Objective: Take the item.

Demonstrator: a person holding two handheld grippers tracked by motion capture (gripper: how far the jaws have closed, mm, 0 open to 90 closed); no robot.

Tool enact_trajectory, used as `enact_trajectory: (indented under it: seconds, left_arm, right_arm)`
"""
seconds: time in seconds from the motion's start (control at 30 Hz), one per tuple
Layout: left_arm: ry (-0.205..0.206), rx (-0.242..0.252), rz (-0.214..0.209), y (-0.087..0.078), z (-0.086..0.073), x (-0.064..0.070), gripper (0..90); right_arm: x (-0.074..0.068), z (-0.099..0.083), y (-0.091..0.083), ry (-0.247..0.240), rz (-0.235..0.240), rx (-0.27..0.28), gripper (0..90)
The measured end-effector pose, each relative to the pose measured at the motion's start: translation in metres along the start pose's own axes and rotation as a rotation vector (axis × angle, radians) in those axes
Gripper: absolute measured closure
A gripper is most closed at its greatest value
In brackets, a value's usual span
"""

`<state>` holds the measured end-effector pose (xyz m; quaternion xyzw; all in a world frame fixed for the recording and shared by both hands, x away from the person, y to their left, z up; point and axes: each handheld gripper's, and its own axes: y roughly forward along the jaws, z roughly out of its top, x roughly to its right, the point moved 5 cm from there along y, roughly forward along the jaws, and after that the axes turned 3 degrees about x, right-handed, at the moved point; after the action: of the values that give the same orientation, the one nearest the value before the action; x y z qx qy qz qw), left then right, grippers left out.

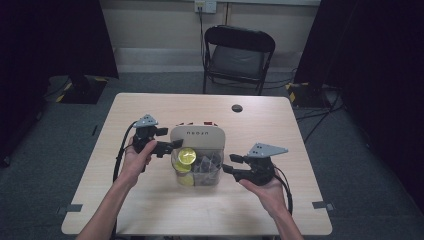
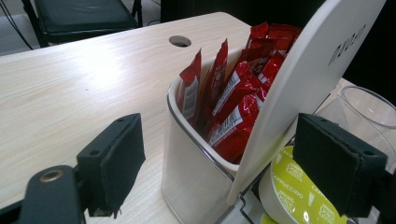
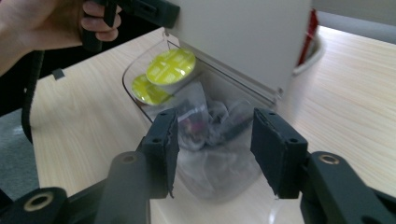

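A clear organiser box [image 1: 198, 183] stands mid-table with its white lid [image 1: 197, 136] raised. It holds two yellow-green coffee capsules [image 1: 186, 157], clear-wrapped tea bags [image 1: 206, 164] and, behind the lid, red sachets [image 1: 209, 123]. My left gripper [image 1: 172, 146] is open at the lid's left edge. In the left gripper view the lid [image 2: 308, 70] stands between its wide-apart jaws [image 2: 229, 163], beside the red sachets [image 2: 233, 93] and a capsule [image 2: 299, 191]. My right gripper [image 1: 227, 164] is open at the box's right side. Its jaws [image 3: 217, 149] frame the tea bags [image 3: 210, 121], with the capsules [image 3: 170, 67] farther off.
The wooden table [image 1: 150, 200] has a round cable hole [image 1: 237, 108] near its far edge. A black folding chair [image 1: 237, 55] stands beyond the table, between dark curtains. Cables trail from both grippers over the table's front half.
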<state>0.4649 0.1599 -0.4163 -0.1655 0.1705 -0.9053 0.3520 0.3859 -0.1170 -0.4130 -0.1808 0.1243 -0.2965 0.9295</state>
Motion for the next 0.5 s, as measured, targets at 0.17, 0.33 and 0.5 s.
enact_trajectory:
  seconds: [0.17,0.33,0.5]
  left_arm:
    - [-0.002,-0.002,-0.001,0.0,0.0,0.0,16.2]
    - [-0.002,-0.003,-0.002,0.0,0.0,0.0,16.2]
    - [0.003,-0.006,-0.006,0.001,-0.001,0.0,16.2]
  right_arm:
    - [0.002,0.006,0.021,0.004,0.025,-0.022,53.1]
    - [0.001,0.006,0.036,0.002,0.043,-0.045,55.2]
    - [-0.002,0.004,0.051,-0.009,0.079,-0.064,61.1]
